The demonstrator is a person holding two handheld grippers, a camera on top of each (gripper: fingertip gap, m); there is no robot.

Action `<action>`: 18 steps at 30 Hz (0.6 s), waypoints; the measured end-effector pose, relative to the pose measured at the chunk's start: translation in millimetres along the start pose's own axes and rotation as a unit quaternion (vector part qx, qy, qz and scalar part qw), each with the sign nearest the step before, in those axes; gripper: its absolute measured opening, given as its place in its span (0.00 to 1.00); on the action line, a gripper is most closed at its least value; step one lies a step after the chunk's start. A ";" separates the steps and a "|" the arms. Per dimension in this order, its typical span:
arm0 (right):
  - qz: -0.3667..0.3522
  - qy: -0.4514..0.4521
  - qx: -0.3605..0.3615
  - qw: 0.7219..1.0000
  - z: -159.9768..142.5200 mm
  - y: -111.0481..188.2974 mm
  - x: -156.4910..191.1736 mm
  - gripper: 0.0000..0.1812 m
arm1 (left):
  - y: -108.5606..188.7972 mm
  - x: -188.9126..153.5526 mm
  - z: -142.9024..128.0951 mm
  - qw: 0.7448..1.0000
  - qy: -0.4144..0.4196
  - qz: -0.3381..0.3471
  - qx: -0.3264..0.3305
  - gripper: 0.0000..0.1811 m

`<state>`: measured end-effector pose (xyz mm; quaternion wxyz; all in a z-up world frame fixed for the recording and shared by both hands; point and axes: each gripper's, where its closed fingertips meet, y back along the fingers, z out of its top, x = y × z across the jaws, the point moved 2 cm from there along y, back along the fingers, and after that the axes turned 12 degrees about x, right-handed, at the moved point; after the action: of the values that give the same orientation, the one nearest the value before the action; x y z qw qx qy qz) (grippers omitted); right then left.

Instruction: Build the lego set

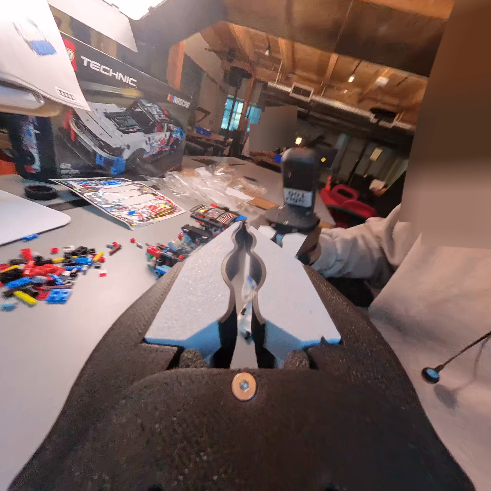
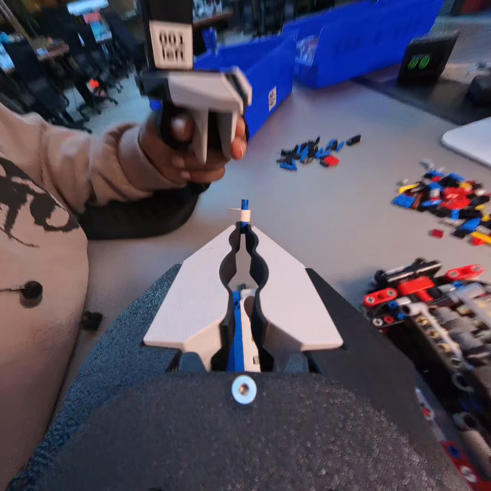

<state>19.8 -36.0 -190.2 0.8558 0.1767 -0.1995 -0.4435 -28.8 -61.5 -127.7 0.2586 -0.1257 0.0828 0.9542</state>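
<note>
My right gripper (image 2: 243, 227) is shut on a small blue pin (image 2: 244, 204) that has a white piece (image 2: 244, 214) on it; the pin sticks out past the fingertips, above the grey table (image 2: 318, 225). My left gripper (image 1: 243, 225) is shut, its tips touching, and I see nothing between them. It also shows in the right wrist view (image 2: 212, 106), held up in a hand, blurred. The partly built Lego car (image 1: 202, 231) stands just beyond my left fingertips and shows at the right in the right wrist view (image 2: 425, 305). The right gripper's body (image 1: 296, 186) is beyond it.
Loose bricks lie in a pile (image 1: 39, 273) (image 2: 451, 196), with a smaller pile (image 2: 316, 152) farther off. A sticker sheet (image 1: 119, 199), the set's box (image 1: 119, 127), a tyre (image 1: 39, 191) and clear bags (image 1: 212, 183) lie at the back. Blue bins (image 2: 265, 66) stand behind.
</note>
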 end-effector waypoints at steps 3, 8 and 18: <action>-0.046 0.055 -0.017 0.997 27.2 16.6 -2.1 0.01 | 10.6 4.8 -0.3 1.000 0.005 0.017 0.019 0.00; -0.084 0.124 0.049 0.987 13.7 1.8 1.2 0.01 | -10.6 -1.0 -38.7 0.988 -0.031 0.011 0.149 0.16; -0.188 0.300 0.105 0.929 9.3 -1.2 8.4 0.01 | -22.9 -12.6 -56.3 0.959 -0.142 0.009 0.245 0.06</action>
<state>18.8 -44.7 -181.2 0.7532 0.4246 0.0583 -0.4989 4.6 -60.4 -180.0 0.2818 0.0789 0.2772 0.9152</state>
